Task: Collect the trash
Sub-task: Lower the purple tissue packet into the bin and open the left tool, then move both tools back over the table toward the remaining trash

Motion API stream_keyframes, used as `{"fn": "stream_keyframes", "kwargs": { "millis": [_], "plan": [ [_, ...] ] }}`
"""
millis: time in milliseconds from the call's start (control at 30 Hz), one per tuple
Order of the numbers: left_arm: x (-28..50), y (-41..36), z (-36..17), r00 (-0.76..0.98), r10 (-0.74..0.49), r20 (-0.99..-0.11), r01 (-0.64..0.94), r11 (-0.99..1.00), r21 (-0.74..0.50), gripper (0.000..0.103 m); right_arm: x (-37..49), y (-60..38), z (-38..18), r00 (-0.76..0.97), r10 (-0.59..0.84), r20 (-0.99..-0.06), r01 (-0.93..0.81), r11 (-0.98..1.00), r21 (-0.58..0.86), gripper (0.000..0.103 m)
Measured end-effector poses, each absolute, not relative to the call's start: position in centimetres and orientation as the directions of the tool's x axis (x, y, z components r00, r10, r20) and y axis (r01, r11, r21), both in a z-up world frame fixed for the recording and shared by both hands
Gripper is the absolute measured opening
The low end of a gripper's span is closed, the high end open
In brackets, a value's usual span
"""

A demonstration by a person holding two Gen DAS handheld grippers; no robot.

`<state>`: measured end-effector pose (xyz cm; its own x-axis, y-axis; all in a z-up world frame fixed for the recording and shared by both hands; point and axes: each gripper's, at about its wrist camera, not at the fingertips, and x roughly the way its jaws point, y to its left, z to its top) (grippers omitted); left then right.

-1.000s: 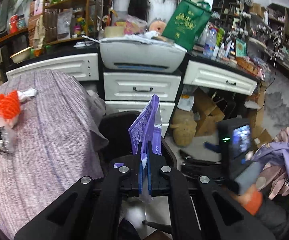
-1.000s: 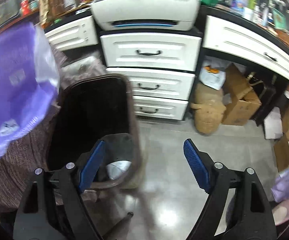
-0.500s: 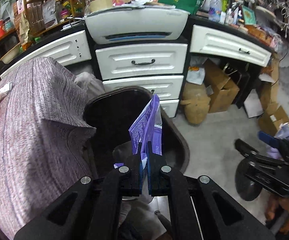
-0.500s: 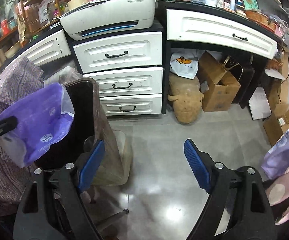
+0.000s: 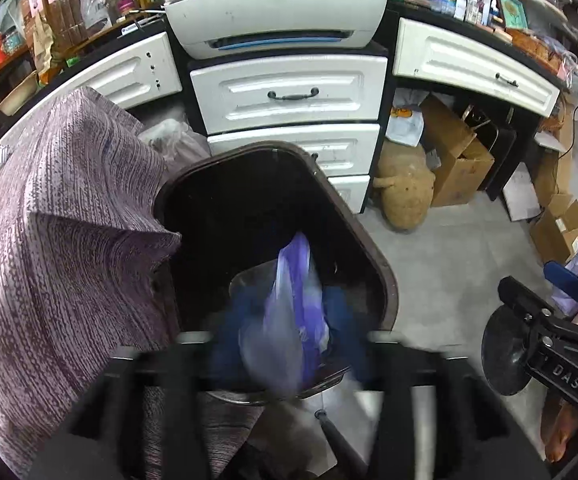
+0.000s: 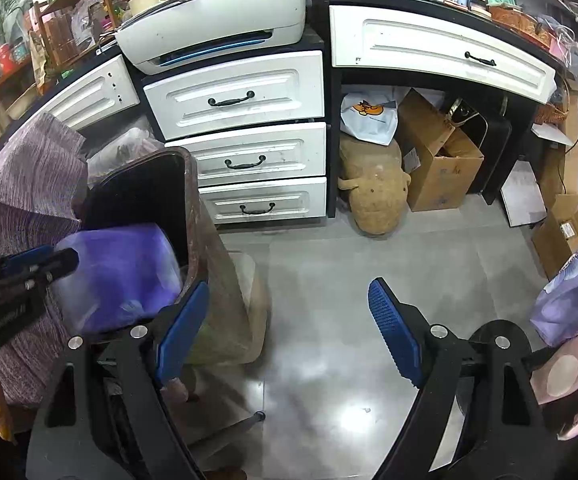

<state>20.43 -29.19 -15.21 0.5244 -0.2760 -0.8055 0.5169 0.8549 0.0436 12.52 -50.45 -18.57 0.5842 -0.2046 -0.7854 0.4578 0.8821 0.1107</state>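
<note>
The left hand-held gripper (image 5: 289, 360) hangs right over the mouth of the dark bin (image 5: 385, 280), and its fingers are smeared with motion blur, so I cannot tell whether they are spread or pressed together. The purple plastic wrapper (image 5: 295, 312) sits between those blurred fingers, low against the near rim of the bin, itself smeared. From the right wrist view the wrapper (image 6: 121, 280) shows at the tip of the left hand-held gripper (image 6: 55, 262), just at the bin's opening (image 6: 187, 184). I would judge this the drop itself, or the instant around it: the gripper is held above the opening so the trash falls inside rather than on the floor.

The right hand-held gripper (image 6: 289, 332) is spread wide and holds nothing, parked over the grey floor (image 6: 329, 280) beside the bin, out of the way.

The bin stands tucked against a surface draped in a purple-grey cloth (image 5: 57, 240), within easy reach of it. Behind the bin are white drawers (image 5: 289, 96) with a printer (image 5: 277, 8) on top; cardboard boxes (image 5: 453, 152) sit under the desk (image 5: 473, 60).
</note>
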Motion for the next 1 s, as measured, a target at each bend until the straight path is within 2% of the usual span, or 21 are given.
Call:
{"fn": "stream_keyframes", "kwargs": {
  "millis": [67,167,333,667,1000],
  "plan": [
    [20.0,-29.1,-14.8,0.548,-0.296,-0.782,0.514,0.857,0.035,0.08,12.4,-50.6,-18.5,0.586,-0.206,-0.784,0.464,0.878,0.116,0.085],
    [19.4,-29.0,-14.4,0.549,-0.319,-0.772,0.527,0.85,0.023,0.084,12.3,-50.8,-18.5,0.586,-0.209,-0.783,0.472,0.873,0.12,0.085],
    [17.7,-28.8,-13.2,0.545,-0.367,-0.754,0.555,0.832,-0.004,0.087,12.1,-51.2,-18.3,0.589,-0.208,-0.781,0.483,0.865,0.134,0.085],
    [13.6,-25.7,-8.0,0.61,-0.451,-0.652,0.574,0.819,-0.029,0.096,11.7,-49.7,-15.9,0.646,-0.2,-0.737,0.446,0.882,0.152,0.085],
    [11.2,-19.6,-4.3,0.698,-0.426,-0.575,0.541,0.84,0.034,0.097,12.2,-44.1,-10.5,0.754,-0.134,-0.643,0.29,0.946,0.143,0.09]
  ]
}}
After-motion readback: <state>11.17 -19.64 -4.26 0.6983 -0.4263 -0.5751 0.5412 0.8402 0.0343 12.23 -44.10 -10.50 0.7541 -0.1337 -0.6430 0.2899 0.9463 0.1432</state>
